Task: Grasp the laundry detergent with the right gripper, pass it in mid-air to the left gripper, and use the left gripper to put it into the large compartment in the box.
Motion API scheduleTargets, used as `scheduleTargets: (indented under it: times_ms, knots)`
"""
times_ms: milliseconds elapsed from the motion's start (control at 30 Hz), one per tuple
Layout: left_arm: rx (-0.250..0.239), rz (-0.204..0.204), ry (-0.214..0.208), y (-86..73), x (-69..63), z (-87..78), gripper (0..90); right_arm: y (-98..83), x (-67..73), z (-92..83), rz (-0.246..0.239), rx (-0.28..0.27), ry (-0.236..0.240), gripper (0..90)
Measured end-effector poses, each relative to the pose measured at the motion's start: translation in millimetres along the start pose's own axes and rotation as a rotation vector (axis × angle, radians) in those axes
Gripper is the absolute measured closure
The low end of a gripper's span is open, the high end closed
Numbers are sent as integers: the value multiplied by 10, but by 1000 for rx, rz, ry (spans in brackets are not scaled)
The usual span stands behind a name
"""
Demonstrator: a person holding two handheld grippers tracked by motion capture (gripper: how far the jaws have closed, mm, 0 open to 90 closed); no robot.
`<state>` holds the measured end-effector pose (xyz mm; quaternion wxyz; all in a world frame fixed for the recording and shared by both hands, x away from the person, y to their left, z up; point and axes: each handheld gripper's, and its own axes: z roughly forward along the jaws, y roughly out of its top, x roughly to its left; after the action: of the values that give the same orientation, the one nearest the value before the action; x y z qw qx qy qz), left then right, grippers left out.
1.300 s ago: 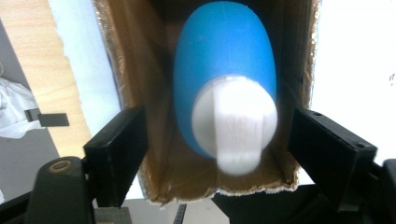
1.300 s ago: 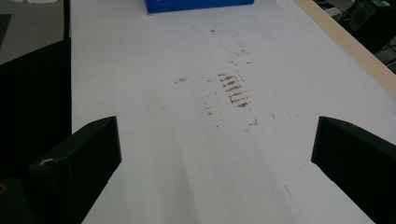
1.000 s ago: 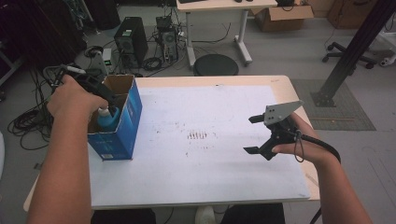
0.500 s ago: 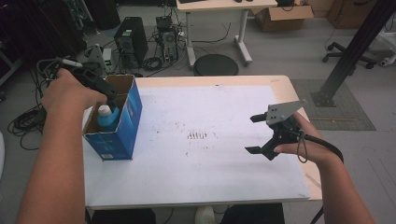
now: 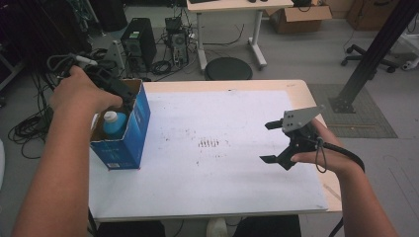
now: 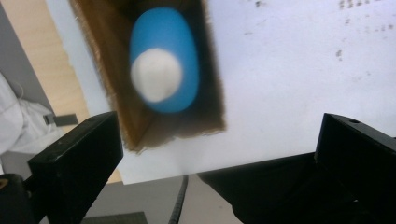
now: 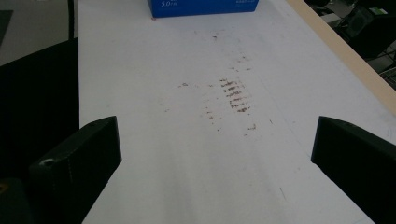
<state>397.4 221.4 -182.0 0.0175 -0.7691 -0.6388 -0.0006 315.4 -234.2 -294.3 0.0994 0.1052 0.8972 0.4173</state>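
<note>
A blue carton (image 5: 129, 138) stands open-topped at the table's left edge, with a blue bottle with a white cap (image 5: 113, 122) upright inside it. My left gripper (image 5: 126, 98) hangs just above the carton's far rim. In the left gripper view the bottle (image 6: 163, 60) sits below in the brown carton interior (image 6: 107, 88). The left gripper (image 6: 219, 135) has just been opening, and nothing is between its jaws. My right gripper (image 5: 265, 142) hovers open over the table's right side, empty. The right gripper (image 7: 217, 144) points across the white sheet toward the carton (image 7: 203, 7).
A white sheet (image 5: 212, 163) with brown smudges (image 5: 210, 143) covers the wooden table (image 5: 222, 85). Beyond the far edge stand computer towers (image 5: 134, 39), floor cables (image 5: 29, 128), a round black stool (image 5: 228, 68) and another desk (image 5: 232, 7). A black post base (image 5: 346, 103) stands to the right.
My left gripper has lifted out of the carton and drawn back to the upper left, its jaws now wide. The bottle stays in the carton. The right hand has not moved.
</note>
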Motion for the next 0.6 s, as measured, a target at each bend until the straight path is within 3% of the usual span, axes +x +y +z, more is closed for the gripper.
scheduleTargets:
  times_ms: [233, 500, 600]
  knots:
    - [-17, 87, 3, 17, -260, -98, 2, 44, -6, -81, -12, 4, -10, 16]
    - [-18, 276, -16, 25, -653, -156, 2, 152, -48, -182, -30, 34, -19, 16]
    - [-21, 366, -26, 21, -796, -151, 2, 216, -73, -233, -38, 52, -15, 16]
